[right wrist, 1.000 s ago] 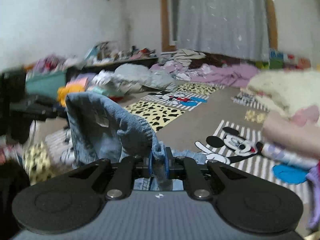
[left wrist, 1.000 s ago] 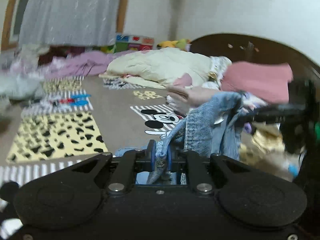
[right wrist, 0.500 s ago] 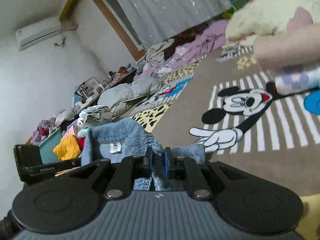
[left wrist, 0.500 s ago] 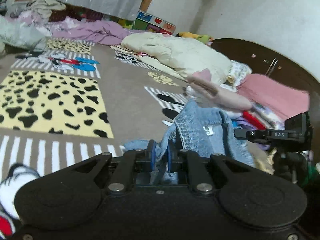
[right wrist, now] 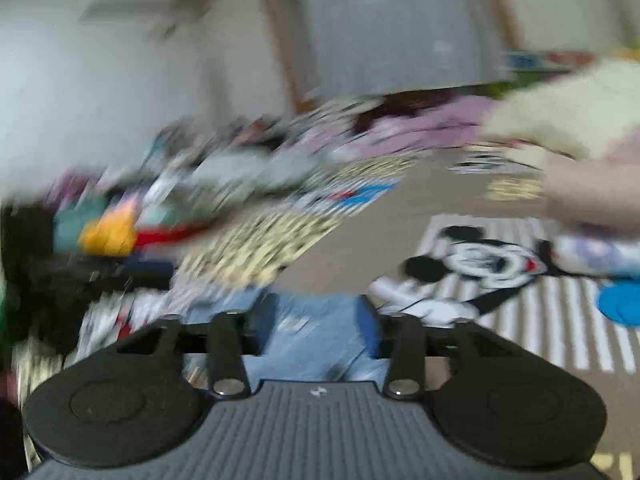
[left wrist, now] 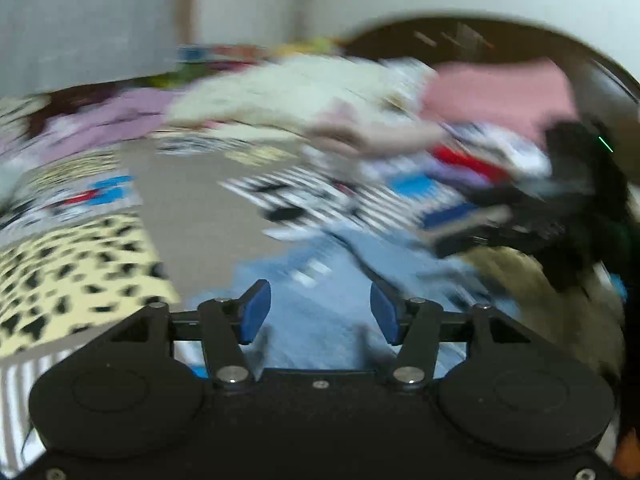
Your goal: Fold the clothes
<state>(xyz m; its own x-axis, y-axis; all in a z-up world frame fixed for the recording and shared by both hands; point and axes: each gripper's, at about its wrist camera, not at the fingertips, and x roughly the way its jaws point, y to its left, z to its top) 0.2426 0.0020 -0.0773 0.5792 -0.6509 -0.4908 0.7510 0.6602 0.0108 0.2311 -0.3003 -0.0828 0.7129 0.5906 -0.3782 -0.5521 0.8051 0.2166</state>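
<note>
A light blue denim jacket lies on the patterned bed cover, seen blurred in both wrist views. My left gripper hangs just above it, its jaws opening, the blue pads apart and pressing on nothing. The denim jacket shows between and below the fingers of my right gripper, whose jaws are opening too, with no cloth pinched. In the left wrist view the right gripper appears as a dark blurred shape at the right.
The bed cover has leopard patches and cartoon mouse panels. A cream quilt and a pink pillow lie at the dark headboard. Piles of loose clothes sit at the left in the right wrist view. A bare limb crosses the right edge.
Both grippers let go of the denim jacket and opened their jaws. The jacket dropped from hanging to lying flat on the bed. Both hands sank lower and the views are now blurred.
</note>
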